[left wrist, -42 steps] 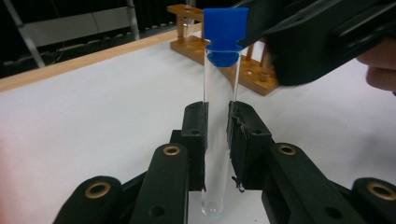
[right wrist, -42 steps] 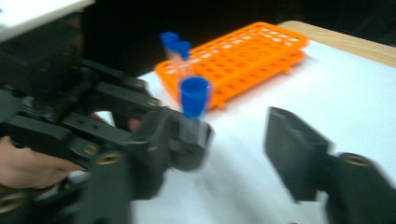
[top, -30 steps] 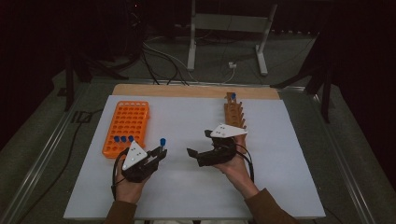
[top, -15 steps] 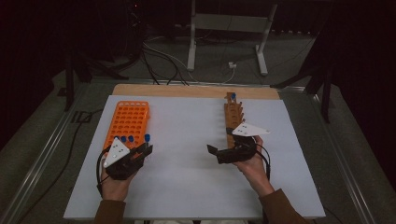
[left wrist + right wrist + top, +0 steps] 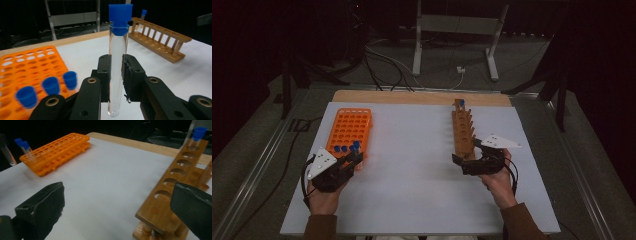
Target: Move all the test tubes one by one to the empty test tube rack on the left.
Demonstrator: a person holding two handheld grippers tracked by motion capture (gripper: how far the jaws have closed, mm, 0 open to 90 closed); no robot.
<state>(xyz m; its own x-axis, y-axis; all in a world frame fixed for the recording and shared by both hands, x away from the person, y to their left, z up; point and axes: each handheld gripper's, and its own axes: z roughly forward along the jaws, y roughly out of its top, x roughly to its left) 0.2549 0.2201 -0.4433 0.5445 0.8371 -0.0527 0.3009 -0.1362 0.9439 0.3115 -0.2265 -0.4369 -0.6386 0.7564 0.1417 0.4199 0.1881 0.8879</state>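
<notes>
Nearest to me, my left gripper [image 5: 353, 159] pinches a clear test tube [image 5: 117, 72] with a blue cap between its pads, upright, just at the near right corner of the orange rack [image 5: 349, 131]. Three more blue-capped tubes [image 5: 51, 86] stand in that rack's near row. Well to the right of the orange rack, my right gripper [image 5: 467, 162] hangs with its jaws spread wide and nothing between them, close to the near end of the wooden rack [image 5: 462, 131]. At the wooden rack's far end, one capped tube [image 5: 198, 135] stands in the last hole.
</notes>
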